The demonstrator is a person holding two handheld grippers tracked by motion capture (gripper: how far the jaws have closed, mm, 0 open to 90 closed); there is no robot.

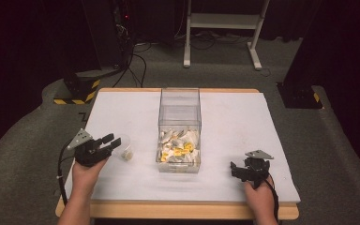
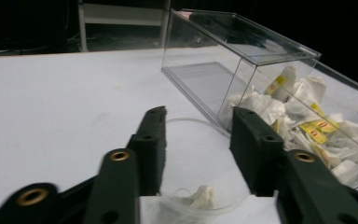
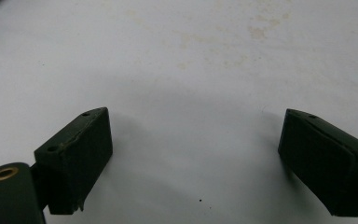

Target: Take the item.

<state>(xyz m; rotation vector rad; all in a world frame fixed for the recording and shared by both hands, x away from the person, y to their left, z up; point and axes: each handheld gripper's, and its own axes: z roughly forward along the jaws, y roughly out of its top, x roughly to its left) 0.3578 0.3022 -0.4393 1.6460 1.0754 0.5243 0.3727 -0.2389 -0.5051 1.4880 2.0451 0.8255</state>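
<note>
A clear plastic cup (image 1: 125,149) (image 2: 191,154) with one white tea bag (image 2: 200,196) in it sits at the table's left front. My left gripper (image 1: 112,140) (image 2: 198,126) is shut on the cup, one black jaw against each side. A tall clear box (image 1: 179,108) (image 2: 242,51) stands in the middle of the table, its near half piled with white and yellow tea bags (image 1: 178,147) (image 2: 307,121). My right gripper (image 1: 234,171) (image 3: 193,135) rests open near the front right, over bare white table cover with nothing between its jaws.
The white cover (image 1: 234,117) spans the whole wooden table. Behind the table are a white stand (image 1: 222,28), black equipment with cables (image 1: 122,42) and yellow-striped bases (image 1: 77,91) on the grey floor.
</note>
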